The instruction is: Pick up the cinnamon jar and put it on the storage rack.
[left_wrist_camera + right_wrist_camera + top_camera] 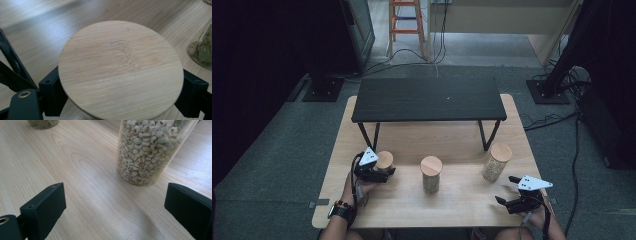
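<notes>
Round bamboo lid (121,68) – pale, fine-grained – between black jaws

Round pale bamboo-lidded jar (384,160), upright on the light wooden table's near left, at about nine o'clock from the middle jar, flat lid (121,68) with fine straight grain, a faint rough streak near its centre

black shelf (427,99) on table (462,205); middle jar (431,175), grain jar (496,162); orange ladder (405,20) behind.

Left tool (388,171) jaws closed in, right tool (506,189) jaws apart
</notes>
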